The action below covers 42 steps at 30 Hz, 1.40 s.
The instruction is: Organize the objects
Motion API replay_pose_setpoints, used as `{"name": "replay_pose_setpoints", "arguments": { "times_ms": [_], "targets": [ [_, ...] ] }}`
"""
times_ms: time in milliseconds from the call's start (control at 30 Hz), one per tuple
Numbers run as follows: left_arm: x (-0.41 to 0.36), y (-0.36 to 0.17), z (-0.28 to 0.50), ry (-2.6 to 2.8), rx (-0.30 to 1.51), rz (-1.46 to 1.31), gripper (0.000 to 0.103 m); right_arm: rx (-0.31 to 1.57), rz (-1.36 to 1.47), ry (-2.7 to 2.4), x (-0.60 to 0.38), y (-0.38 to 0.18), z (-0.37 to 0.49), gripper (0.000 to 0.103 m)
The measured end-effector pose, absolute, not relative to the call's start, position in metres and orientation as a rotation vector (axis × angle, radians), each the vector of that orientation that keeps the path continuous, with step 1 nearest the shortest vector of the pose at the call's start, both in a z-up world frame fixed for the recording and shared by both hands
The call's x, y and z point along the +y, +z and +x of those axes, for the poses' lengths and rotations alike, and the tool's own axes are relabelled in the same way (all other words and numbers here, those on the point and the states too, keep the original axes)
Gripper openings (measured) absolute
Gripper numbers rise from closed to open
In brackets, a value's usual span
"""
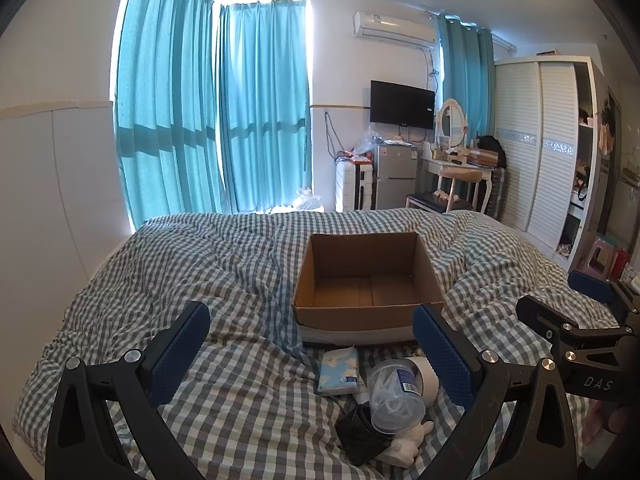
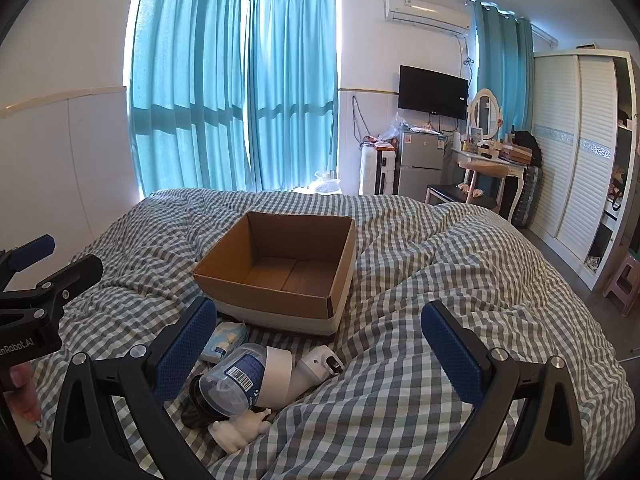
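Note:
An open, empty cardboard box (image 1: 368, 280) (image 2: 280, 264) sits on the checked bed. In front of it lies a small pile: a blue tissue pack (image 1: 338, 372) (image 2: 226, 338), a clear plastic jar with a blue label (image 1: 394, 396) (image 2: 234, 380), a white tape roll (image 1: 428, 376) (image 2: 278, 376), a white bottle (image 2: 316, 368), a black item (image 1: 358, 432) and a white figurine (image 1: 408, 442) (image 2: 240, 428). My left gripper (image 1: 312, 344) is open, above the pile. My right gripper (image 2: 316, 344) is open, above and right of the pile; it also shows in the left wrist view (image 1: 560, 296).
The grey-white checked duvet (image 1: 180, 280) (image 2: 460, 280) is rumpled, with a raised fold right of the box. Teal curtains, a fridge (image 1: 394, 176), a dressing table (image 2: 492, 168) and a white wardrobe (image 2: 580, 152) stand beyond the bed. A pink stool (image 2: 624, 280) is at the right.

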<state>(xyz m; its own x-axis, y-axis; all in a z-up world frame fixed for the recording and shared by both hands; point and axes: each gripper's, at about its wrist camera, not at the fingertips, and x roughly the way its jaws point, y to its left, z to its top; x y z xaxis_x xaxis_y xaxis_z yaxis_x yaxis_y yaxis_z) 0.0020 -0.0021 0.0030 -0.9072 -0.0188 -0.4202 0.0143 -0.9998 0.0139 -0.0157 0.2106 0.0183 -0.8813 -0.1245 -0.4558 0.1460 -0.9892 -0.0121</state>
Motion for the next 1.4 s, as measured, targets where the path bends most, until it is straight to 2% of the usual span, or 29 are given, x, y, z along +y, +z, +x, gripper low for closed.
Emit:
{"name": "replay_pose_setpoints", "arguments": {
  "times_ms": [1400],
  "targets": [
    [-0.0054, -0.0016, 0.001, -3.036, 0.009, 0.691, 0.103, 0.052, 0.737, -2.892, 0.2103, 0.0164, -0.0158, 0.103]
  ]
}}
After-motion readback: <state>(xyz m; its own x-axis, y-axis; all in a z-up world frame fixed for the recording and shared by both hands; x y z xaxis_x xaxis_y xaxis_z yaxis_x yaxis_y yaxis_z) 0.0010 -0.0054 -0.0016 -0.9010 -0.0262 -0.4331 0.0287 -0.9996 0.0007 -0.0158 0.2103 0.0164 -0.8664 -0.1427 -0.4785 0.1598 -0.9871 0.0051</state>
